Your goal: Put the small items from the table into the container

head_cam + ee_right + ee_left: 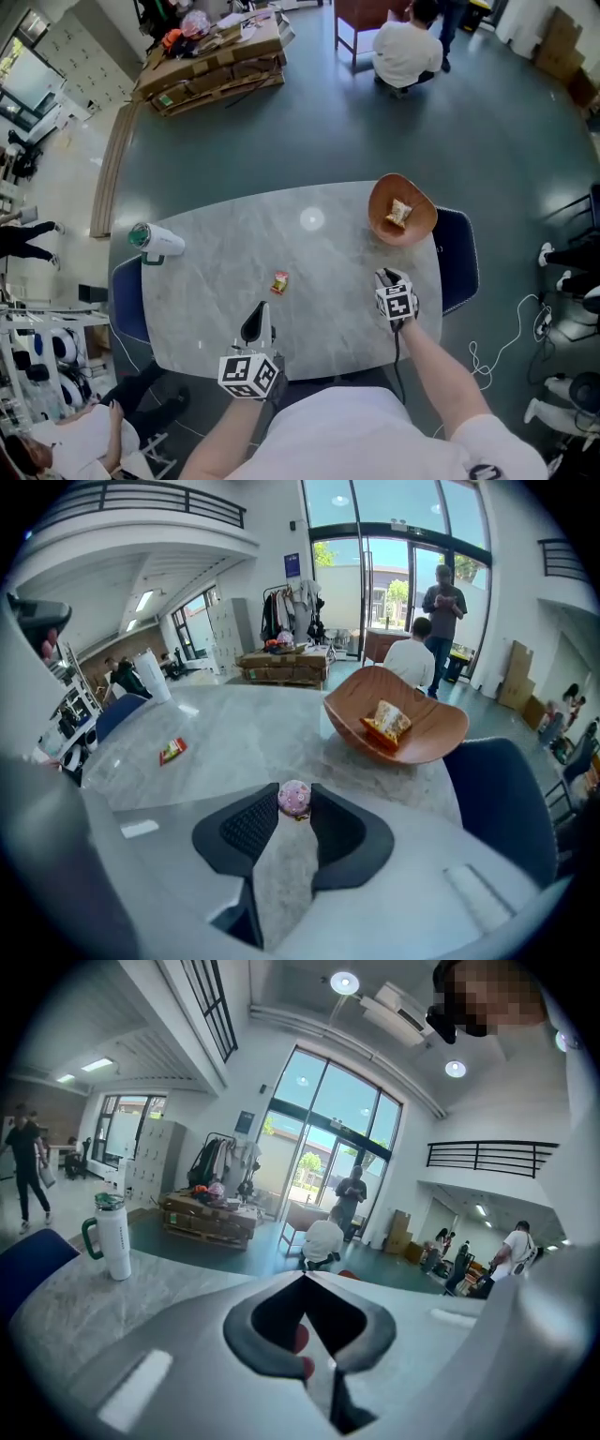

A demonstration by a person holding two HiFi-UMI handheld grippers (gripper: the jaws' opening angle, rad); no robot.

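Note:
A brown bowl (378,202) stands at the far right of the marble table (234,234) and holds a snack packet (399,214). A small red packet (279,282) lies on the table's middle. My right gripper (387,277) is near the table's right front, just short of the bowl (441,747), and is shut on a small pink ball (294,798) pinched between its tips (293,804). The red packet (172,751) lies to its left. My left gripper (260,311) hovers at the front edge, below the red packet, with its jaws (306,1281) shut and nothing held.
A white tumbler (157,241) with a green lid lies at the table's left end. Blue chairs (459,258) stand at both ends of the table. Beyond the table a person (405,52) crouches on the floor, and stacked cardboard (211,61) sits on a pallet.

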